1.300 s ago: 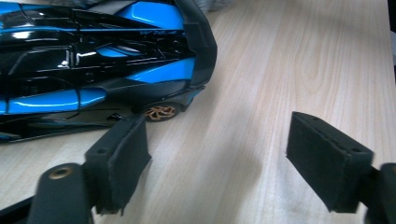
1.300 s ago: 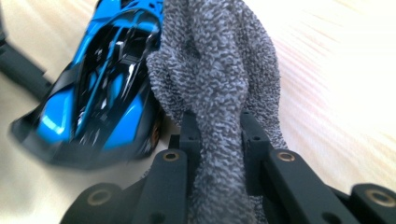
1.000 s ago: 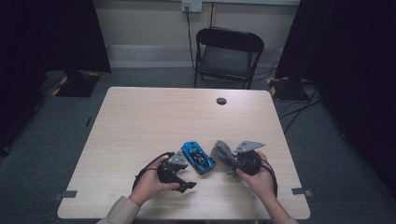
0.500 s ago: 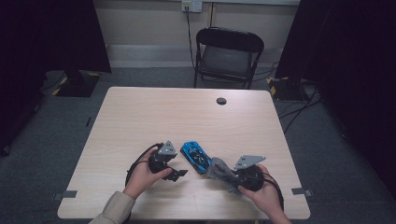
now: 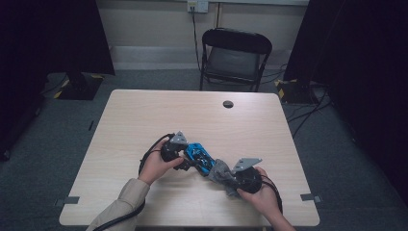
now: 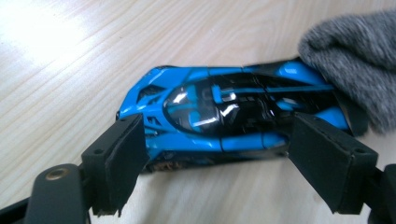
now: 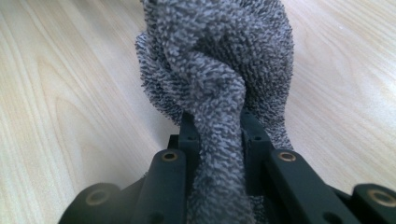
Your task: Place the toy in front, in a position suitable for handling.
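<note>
The right tool (image 5: 226,179), nearest the person at the front edge of the table (image 5: 144,115), is clenched on a grey cloth (image 7: 219,79): in the right gripper view the terry fabric is bunched and twisted between the two black jaws and bulges out ahead of them. It looks soft, light and limp, so it should take whatever shape it is pressed against, and a pinch on a thick gathered fold, as here, ought to hold it well. A little farther in, the left tool (image 5: 185,161) stands with its jaws either side of a blue toy car (image 6: 224,116); they have just been closing, and the pads (image 6: 123,163) sit at the car's nose and tail, very near or lightly touching, though I cannot tell if they press. The car lies flat on the table between the two tools, the cloth touching its far end. Its glossy shell seems hard and slippery, probably light, and on wheels it could roll or skid under a wipe, so taking it across the body from end to end looks sensible, firmly but gently, as thin trim might snap. Beyond, near the far table edge, is a small dark cable hole (image 5: 228,104), and behind it a folding chair (image 5: 235,55).
</note>
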Demonstrator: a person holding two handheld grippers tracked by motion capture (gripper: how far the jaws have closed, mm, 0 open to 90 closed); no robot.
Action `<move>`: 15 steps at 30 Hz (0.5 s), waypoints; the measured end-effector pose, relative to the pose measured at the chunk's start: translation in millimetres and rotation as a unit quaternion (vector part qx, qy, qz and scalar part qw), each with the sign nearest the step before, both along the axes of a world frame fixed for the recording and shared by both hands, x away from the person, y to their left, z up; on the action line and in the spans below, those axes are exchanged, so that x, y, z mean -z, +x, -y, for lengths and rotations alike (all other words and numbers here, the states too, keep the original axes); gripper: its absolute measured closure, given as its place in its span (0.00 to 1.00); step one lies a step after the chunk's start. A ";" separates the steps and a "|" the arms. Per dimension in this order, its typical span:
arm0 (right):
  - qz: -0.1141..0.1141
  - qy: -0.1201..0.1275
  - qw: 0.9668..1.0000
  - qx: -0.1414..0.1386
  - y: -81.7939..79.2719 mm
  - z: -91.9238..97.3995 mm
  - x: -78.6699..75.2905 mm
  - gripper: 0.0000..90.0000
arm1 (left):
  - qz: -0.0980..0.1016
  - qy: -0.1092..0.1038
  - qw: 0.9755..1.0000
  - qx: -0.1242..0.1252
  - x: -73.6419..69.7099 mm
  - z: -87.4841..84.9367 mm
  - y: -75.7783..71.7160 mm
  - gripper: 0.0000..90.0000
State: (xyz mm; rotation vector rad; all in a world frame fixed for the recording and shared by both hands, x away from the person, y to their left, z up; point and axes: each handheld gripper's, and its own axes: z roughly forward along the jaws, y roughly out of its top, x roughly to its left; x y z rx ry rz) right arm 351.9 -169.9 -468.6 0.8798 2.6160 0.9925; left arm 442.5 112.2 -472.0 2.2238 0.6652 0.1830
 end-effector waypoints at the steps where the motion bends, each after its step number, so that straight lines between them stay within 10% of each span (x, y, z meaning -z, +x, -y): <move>1: 0.000 -0.001 1.000 0.000 0.2 -0.6 0.4 0.84 | 0.002 0.007 1.000 0.001 1.1 0.3 1.9 0.20; 8: -0.001 0.002 1.000 0.013 2.3 -2.0 1.4 0.82 | -0.008 0.051 0.998 0.025 11.0 2.7 0.3 0.14; 15: 0.002 -0.007 1.000 0.026 11.7 -6.9 3.0 0.82 | -0.001 0.034 0.999 0.033 10.5 -0.2 -6.0 0.14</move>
